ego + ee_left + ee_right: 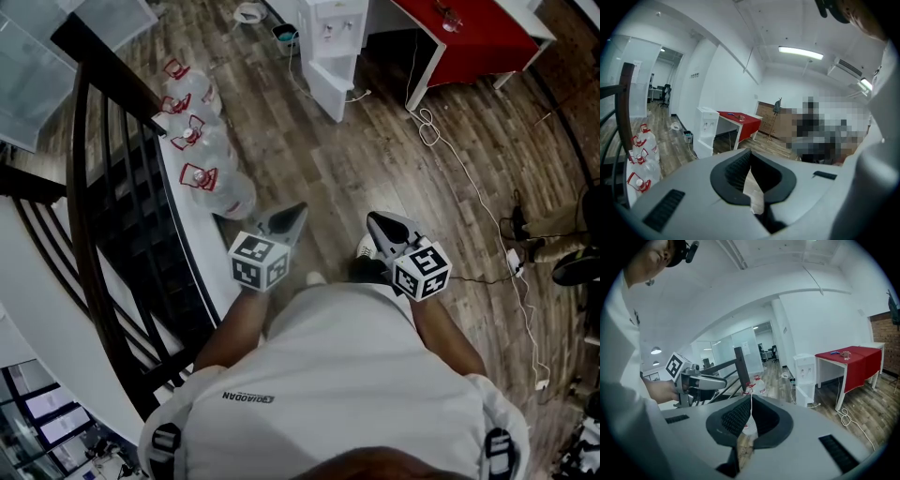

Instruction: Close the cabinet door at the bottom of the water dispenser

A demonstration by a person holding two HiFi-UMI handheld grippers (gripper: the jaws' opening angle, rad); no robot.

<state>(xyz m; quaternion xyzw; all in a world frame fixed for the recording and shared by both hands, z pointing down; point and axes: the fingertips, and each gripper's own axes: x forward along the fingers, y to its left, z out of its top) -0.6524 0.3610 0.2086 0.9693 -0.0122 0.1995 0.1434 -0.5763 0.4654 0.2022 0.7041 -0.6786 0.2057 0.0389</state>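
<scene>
Two grippers, mine: left gripper [296, 214] and right gripper [377, 223], both clenched, nothing grasped. One water dispenser [335, 37], twelve o'clock, well apart from me, bottom cabinet door [328, 92] swung open. One red bench [469, 37], one o'clock. Several water jugs [211, 155], ten o'clock.

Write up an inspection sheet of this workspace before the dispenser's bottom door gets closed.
Surface: wooden floor.
Job's things: water dispenser far across the room; its bottom cabinet door looks swung open.
Clutter: water jugs in a row by the railing; small bin beside the dispenser.
Grippers: left gripper and right gripper both shut, nothing between the jaws.
Cables: white cable trailing over the floor near the table.
Surroundings: dark railing; red table.
</scene>
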